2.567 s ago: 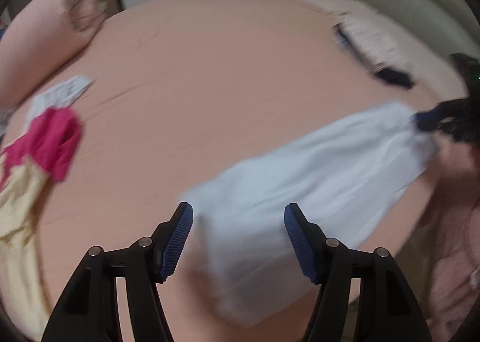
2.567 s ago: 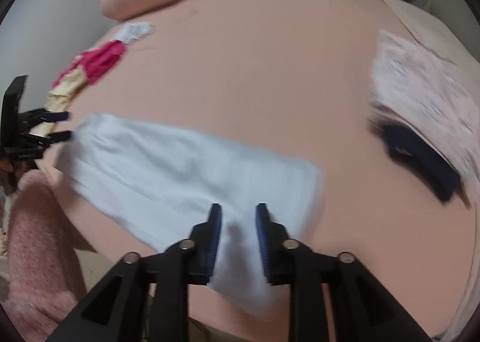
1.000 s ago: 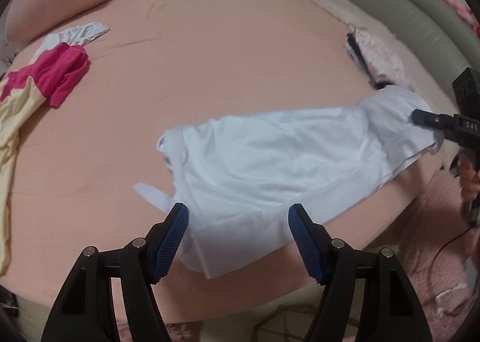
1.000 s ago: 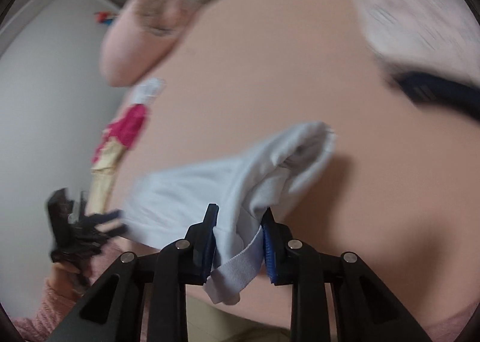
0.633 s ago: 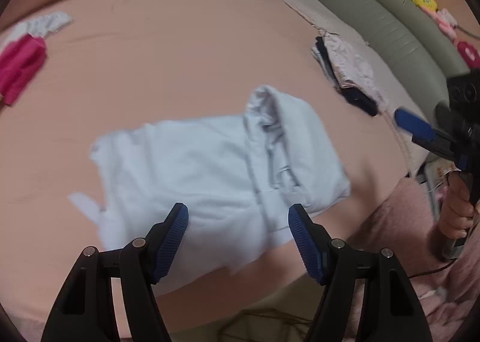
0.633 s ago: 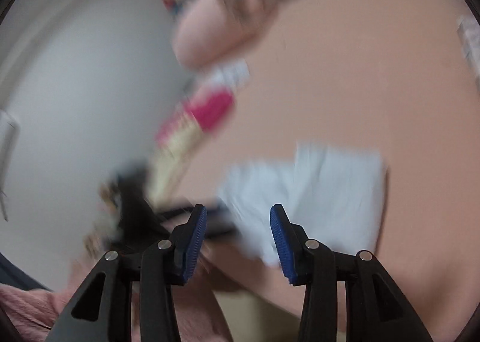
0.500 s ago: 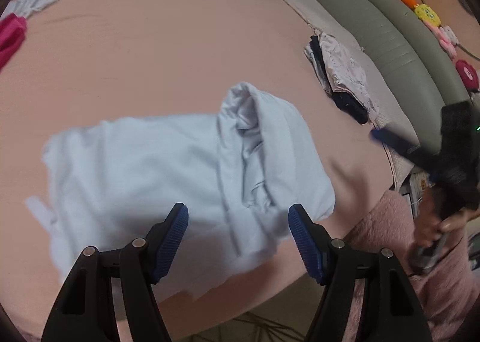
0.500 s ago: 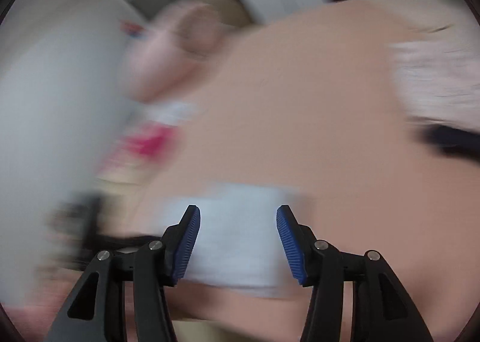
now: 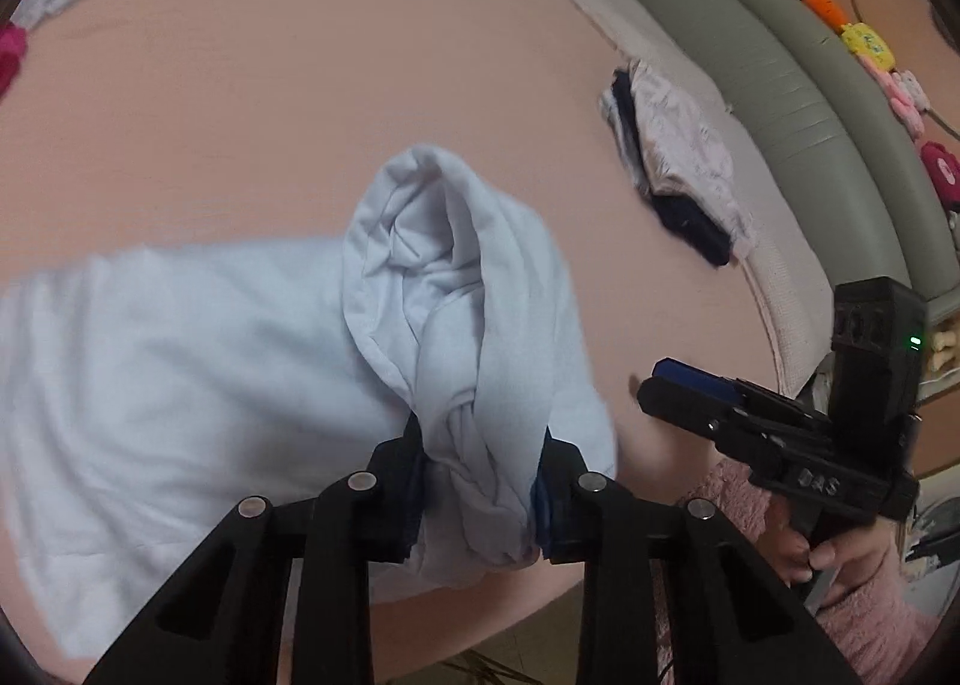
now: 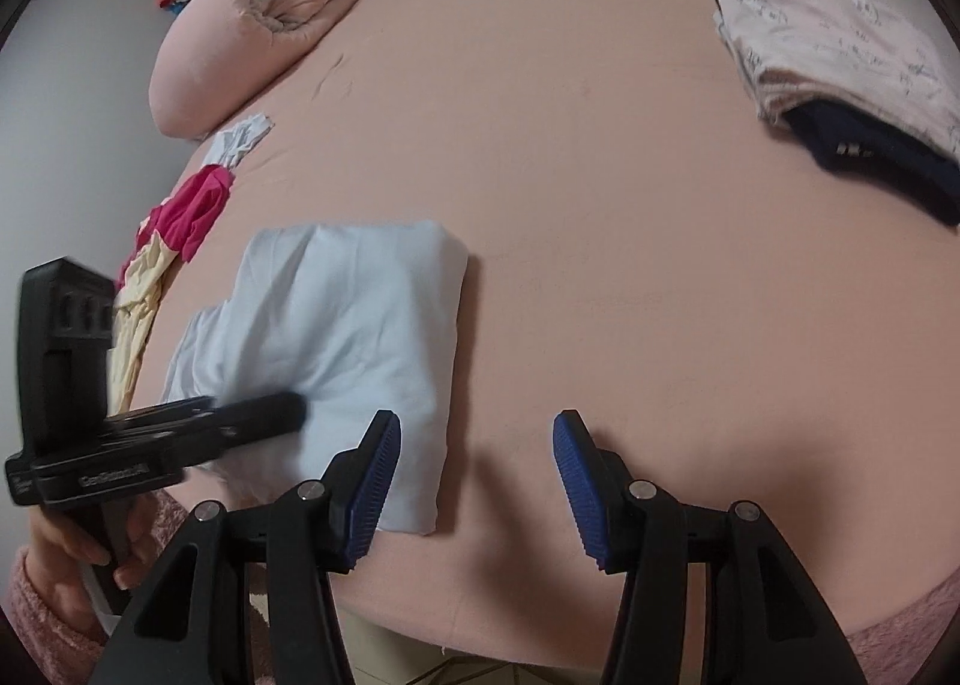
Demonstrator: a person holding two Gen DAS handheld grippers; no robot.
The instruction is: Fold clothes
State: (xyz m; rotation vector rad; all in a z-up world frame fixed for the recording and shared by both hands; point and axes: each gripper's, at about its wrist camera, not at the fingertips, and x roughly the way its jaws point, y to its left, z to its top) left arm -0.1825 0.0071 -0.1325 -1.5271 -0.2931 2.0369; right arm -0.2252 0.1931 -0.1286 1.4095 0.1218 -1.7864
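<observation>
Pink bed (image 10: 600,156) carried the pale blue garment (image 10: 360,313) near its front edge, one end lying doubled over the rest. Left hand-held gripper (image 9: 480,481) was clamped on a bunched fold of it; right hand-held gripper (image 10: 477,445) stood wide open, holding nothing. I judge a fold was being laid; next it needs flattening.

The left gripper (image 9: 480,481) has its jaws clamped on the bunched white garment (image 9: 240,349).

pale blue garment (image 10: 354,319), pink bedsheet (image 10: 600,175)
</observation>
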